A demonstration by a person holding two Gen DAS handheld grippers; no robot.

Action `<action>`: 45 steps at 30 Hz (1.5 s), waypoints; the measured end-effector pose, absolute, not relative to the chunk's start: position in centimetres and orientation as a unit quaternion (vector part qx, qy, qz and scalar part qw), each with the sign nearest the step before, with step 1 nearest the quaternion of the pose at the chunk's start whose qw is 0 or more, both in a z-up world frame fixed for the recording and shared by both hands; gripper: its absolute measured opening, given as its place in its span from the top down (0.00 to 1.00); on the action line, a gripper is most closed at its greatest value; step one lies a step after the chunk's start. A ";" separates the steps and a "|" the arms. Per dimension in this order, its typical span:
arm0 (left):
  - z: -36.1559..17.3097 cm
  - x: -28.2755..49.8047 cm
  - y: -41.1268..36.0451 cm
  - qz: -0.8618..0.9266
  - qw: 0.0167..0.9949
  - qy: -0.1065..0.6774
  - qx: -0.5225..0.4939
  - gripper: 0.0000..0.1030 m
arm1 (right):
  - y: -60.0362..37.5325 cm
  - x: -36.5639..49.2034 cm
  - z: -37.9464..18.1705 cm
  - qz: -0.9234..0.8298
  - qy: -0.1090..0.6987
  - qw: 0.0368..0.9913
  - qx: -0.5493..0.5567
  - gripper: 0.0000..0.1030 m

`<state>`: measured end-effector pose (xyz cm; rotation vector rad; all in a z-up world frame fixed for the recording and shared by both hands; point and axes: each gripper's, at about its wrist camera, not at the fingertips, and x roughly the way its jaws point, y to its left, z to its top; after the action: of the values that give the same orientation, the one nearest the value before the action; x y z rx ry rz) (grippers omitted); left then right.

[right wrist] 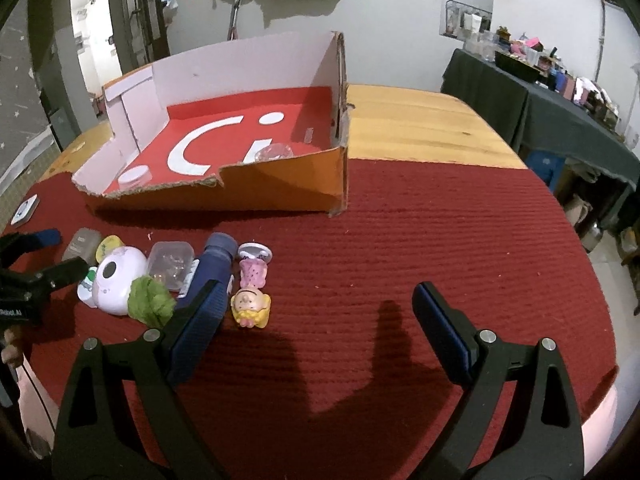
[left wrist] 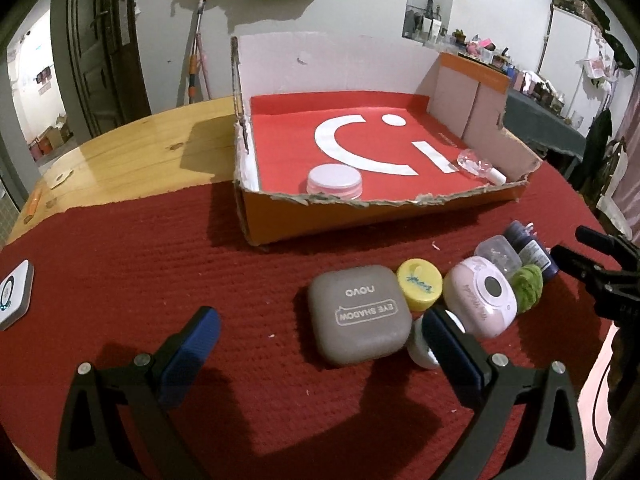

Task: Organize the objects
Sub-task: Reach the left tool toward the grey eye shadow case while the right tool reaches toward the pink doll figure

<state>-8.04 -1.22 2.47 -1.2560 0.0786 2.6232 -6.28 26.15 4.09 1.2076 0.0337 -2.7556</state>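
A cluster of small items lies on the red cloth: a grey eye-shadow case (left wrist: 360, 314), a yellow lid (left wrist: 420, 282), a pink-white round device (left wrist: 480, 296), a green fuzzy piece (left wrist: 527, 282), a clear small box (left wrist: 498, 254) and a dark blue bottle (left wrist: 530, 246). My left gripper (left wrist: 320, 316) is open around the grey case without touching it. Its right finger hides part of a small white jar (left wrist: 418, 350). My right gripper (right wrist: 320, 292) is open over bare cloth, just right of a doll figure (right wrist: 251, 304) and the blue bottle (right wrist: 212, 264).
An orange cardboard box (left wrist: 360, 216) with a torn front edge and red floor sits behind the cluster. It holds a pink round jar (left wrist: 334, 182) and a clear bottle (left wrist: 478, 164). A white gadget (left wrist: 14, 294) lies at the far left. Bare wooden table (right wrist: 420, 124) shows beyond the cloth.
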 end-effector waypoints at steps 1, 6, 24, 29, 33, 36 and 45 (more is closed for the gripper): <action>2.5 -8.1 -1.3 0.895 0.117 0.026 -0.430 0.00 | 26.1 -6.4 4.0 -0.913 0.015 0.066 0.403 0.08; 2.3 -8.7 -1.6 0.891 0.124 0.018 -0.437 0.00 | 25.9 -6.9 3.7 -0.909 0.020 0.066 0.411 0.08; 2.4 -8.8 -2.8 0.892 0.121 0.037 -0.433 0.00 | 25.9 -7.2 3.4 -0.907 0.031 0.068 0.415 0.08; 2.3 -8.8 -2.8 0.894 0.117 0.038 -0.432 0.00 | 26.0 -7.3 3.3 -0.907 0.031 0.074 0.414 0.08; 2.0 -8.9 -2.2 0.895 0.110 0.054 -0.429 0.00 | 25.6 -7.4 3.1 -0.908 0.037 0.076 0.411 0.08; 1.6 -9.0 -2.0 0.893 0.112 0.056 -0.432 0.04 | 25.4 -7.5 3.2 -0.912 0.045 0.074 0.401 0.08; 1.8 -9.0 -1.4 0.896 0.127 0.050 -0.422 0.22 | 24.7 -8.1 2.7 -0.909 0.052 0.089 0.404 0.22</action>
<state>-9.04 -1.42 1.82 -1.2284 0.1446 2.6087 -8.05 24.69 2.74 1.2031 0.1543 -2.7027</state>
